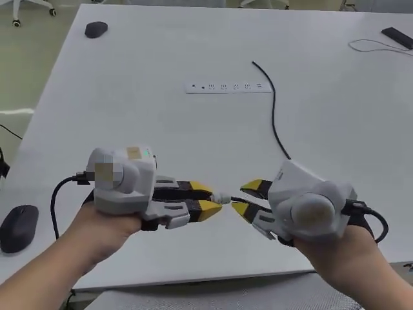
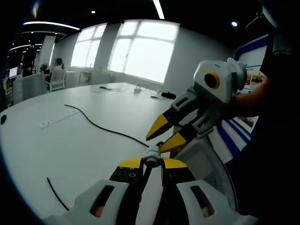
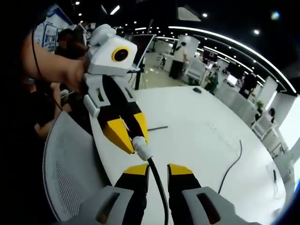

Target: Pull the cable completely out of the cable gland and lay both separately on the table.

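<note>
A small white cable gland (image 1: 223, 198) hangs above the table's near edge, and my left gripper (image 1: 208, 197) is shut on it. A black cable (image 1: 277, 129) leaves the gland, passes between the jaws of my right gripper (image 1: 248, 198), and trails across the table toward the far side. The right jaws stand a little apart around the cable. In the left gripper view the gland (image 2: 151, 153) sits between my left gripper's (image 2: 152, 163) yellow tips. In the right gripper view the cable (image 3: 160, 187) runs between the tips of my right gripper (image 3: 158, 169) up to the gland (image 3: 140, 148).
A white power strip (image 1: 228, 86) lies mid-table by the cable's far end. One dark mouse (image 1: 95, 29) rests at the far left, another (image 1: 18, 227) at the near left edge. A thin white wire (image 1: 377, 46) lies at the far right. A mesh chair (image 3: 65, 173) stands below the table edge.
</note>
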A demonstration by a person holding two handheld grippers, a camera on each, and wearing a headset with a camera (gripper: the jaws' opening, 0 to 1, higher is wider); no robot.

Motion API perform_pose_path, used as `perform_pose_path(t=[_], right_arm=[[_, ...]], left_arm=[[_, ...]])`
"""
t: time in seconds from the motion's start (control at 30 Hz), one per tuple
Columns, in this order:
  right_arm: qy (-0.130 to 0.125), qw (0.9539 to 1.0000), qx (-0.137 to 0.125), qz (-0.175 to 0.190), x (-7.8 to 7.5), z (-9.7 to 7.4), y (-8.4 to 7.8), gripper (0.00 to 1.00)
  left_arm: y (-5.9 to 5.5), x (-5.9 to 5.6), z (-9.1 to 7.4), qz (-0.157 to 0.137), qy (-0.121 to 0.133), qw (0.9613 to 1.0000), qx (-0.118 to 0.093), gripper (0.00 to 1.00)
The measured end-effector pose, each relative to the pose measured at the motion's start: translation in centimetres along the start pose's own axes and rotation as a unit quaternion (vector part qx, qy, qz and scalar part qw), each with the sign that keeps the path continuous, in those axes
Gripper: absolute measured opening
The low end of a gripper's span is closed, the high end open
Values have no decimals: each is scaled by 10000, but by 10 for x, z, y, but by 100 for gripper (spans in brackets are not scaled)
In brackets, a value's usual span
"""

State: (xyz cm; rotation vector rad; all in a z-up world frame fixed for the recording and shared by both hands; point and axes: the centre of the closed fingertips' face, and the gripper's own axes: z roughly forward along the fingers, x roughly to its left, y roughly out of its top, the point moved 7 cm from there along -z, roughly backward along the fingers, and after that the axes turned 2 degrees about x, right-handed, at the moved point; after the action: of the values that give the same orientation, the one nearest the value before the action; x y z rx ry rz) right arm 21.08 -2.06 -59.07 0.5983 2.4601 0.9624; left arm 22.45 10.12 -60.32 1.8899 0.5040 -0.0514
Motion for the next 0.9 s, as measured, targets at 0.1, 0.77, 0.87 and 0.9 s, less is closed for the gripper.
perform_pose_path(t=[0.1, 0.77, 0.87, 0.9], right_arm=[[45, 10000, 25, 53, 1, 1, -1, 8], [-144, 9983, -63, 559, -1, 10, -9, 0], [-158, 9975, -21, 691, -3, 12, -12, 0], [-167, 9971, -22, 742, -4, 12, -13, 0]], left_arm=[[-1, 1, 2, 7, 19, 10000, 38, 15], [0, 6, 7, 84, 77, 9999, 42, 15], [0, 8, 7, 76, 74, 9999, 47, 15], [0, 8, 7, 85, 76, 9999, 42, 15]])
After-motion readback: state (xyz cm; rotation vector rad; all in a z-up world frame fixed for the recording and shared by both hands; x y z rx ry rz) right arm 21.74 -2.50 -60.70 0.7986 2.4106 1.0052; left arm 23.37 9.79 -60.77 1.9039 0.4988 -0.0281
